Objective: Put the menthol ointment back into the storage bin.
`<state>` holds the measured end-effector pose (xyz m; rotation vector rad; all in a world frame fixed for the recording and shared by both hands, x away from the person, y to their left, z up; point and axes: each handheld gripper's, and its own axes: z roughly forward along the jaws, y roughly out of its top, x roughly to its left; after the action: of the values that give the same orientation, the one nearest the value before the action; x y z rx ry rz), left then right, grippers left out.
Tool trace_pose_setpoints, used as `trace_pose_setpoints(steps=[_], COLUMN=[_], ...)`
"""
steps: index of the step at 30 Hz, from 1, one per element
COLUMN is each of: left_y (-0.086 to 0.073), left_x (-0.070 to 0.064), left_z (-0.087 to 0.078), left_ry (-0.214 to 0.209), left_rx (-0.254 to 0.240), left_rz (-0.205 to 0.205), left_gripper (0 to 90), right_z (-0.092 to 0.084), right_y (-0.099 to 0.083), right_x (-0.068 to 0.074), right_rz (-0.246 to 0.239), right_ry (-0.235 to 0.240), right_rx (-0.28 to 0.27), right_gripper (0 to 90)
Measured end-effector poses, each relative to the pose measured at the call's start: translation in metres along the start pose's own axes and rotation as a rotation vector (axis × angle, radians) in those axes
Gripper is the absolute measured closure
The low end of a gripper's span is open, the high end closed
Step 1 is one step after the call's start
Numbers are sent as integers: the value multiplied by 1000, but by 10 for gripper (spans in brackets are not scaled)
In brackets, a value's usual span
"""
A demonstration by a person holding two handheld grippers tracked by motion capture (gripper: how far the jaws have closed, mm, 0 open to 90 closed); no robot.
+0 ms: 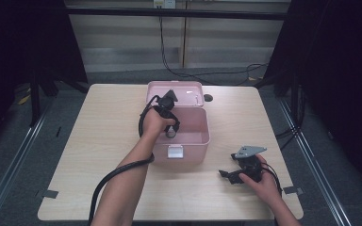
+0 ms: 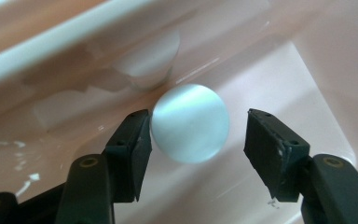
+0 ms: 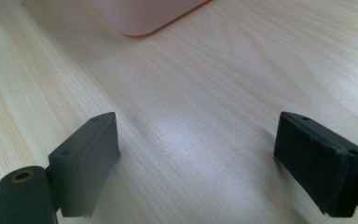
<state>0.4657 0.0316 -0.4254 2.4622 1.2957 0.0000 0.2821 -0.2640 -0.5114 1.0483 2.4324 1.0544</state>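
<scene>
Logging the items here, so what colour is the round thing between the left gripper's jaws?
Pale, frosted blue-green round thing; the left gripper view shows it best.

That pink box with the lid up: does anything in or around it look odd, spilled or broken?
Nothing stands out. The pink box sits upright on the table, and a pale round ball lies inside, between the left gripper's parted jaws.

box [image 1: 188, 141]: interior hidden by left hand [image 1: 154, 123] | ball [image 2: 189, 122]: blurred | box [image 3: 140, 14]: cut off
</scene>
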Motion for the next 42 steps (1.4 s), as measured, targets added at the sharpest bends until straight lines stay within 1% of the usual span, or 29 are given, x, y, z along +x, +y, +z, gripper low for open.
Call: trace_pose_setpoints(steps=[6, 9, 11, 12, 14, 15, 17, 20, 22, 26, 27, 28, 30, 31, 32, 34, 35, 36, 37, 38, 39, 40, 42], left_y=[-1, -2, -2, -2, -3, -3, -4, -6, -7, -8, -8, -9, -9, -10, -10, -11, -11, -11, -11, -12, -12, -12, -12], left_x=[2, 3, 4, 4, 5, 4, 5, 6, 8, 11, 12, 13, 14, 15, 16, 17, 18, 19, 19, 20, 21, 21, 22], left_z=[-15, -22, -26, -28, -32, -34, -38, -44, -48, -60, -62, -65, -71, -74, -77, -80, -83, -86, -88, -89, -91, -92, -95], left_ry=[3, -3, -3, -4, -9, -10, -15, -21, -27, -34, -29, -34, -30, -29, -25, -31, -32, -26, -26, -24, -25, -22, -25], left_rx=[-12, -14, -11, -20, -14, -21, -14, -18, -20, -37, -40, -40, -39, -45, -46, -48, -43, -50, -48, -46, -51, -52, -49], left_rz=[-1, -1, 11, 1, 9, 4, 20, 12, 19, 25, 21, 24, 22, 31, 26, 19, 24, 20, 21, 21, 24, 12, 18], left_gripper=[407, 406, 405, 406, 405, 406, 406, 407, 408, 408, 408, 408, 408, 408, 408, 407, 405, 402, 400, 398, 398, 396, 392], right_z=[0, 0, 0, 0, 0, 0, 0, 0, 0, 0, -1, -1, -4, -5, -8, -14, -16, -19, -22, -24, -27, -29, -33], right_y=[0, 0, 0, 0, 0, 0, 0, 0, 0, 3, 5, 6, 8, 9, 11, 15, 17, 19, 21, 22, 24, 26, 30], right_x=[0, 0, 0, 0, 0, 0, 0, 0, 0, 0, 0, 0, -1, -1, -2, -3, -3, -4, -5, -5, -5, -6, -7], right_rz=[0, 1, 1, 0, 0, 2, 4, 6, 9, 13, 16, 13, 7, 13, 21, 20, 25, 28, 29, 23, 30, 35, 42], right_ry=[0, 0, 0, 0, 0, 3, 9, 11, 10, 3, -3, 2, 6, 12, 18, 23, 25, 33, 41, 43, 45, 53, 63], right_rx=[0, 0, 0, 0, 0, 1, 0, -1, -1, 21, 37, 41, 41, 33, 26, 8, 2, -9, -17, -22, -22, -24, -20], right_gripper=[132, 133, 133, 133, 133, 132, 131, 132, 134, 148, 172, 204, 218, 226, 241, 265, 283, 303, 329, 345, 362, 391, 417])
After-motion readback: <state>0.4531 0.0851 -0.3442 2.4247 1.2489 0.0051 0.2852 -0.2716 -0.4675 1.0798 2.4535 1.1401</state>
